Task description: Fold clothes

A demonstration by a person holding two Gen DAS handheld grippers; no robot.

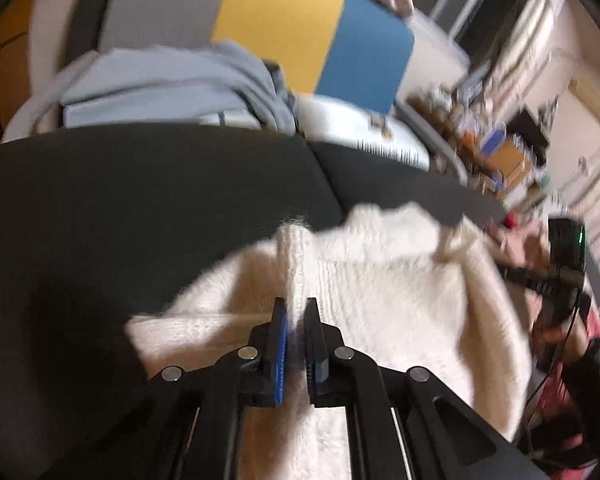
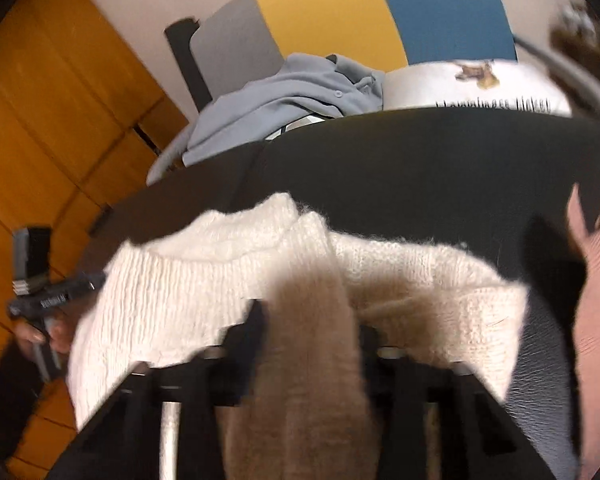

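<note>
A cream knitted sweater (image 1: 380, 300) lies bunched on a dark surface (image 1: 140, 200). In the left wrist view my left gripper (image 1: 296, 308) is shut on a raised ridge of the knit, which is pinched between its blue pads (image 1: 281, 344). In the right wrist view the same sweater (image 2: 188, 292) drapes over my right gripper (image 2: 310, 320). A shadowed fold hangs between its black fingers (image 2: 256, 316), which are shut on it, with their tips hidden by the cloth. Each view shows the other gripper at its edge, held in a hand (image 2: 40, 332).
A grey-blue garment (image 2: 280, 100) and a white printed item (image 2: 460, 88) lie beyond the dark surface (image 2: 420, 168). Behind them stands a grey, yellow and blue panel (image 1: 292, 28). Orange wood (image 2: 40, 120) is at the left, a cluttered shelf (image 1: 500, 152) at the right.
</note>
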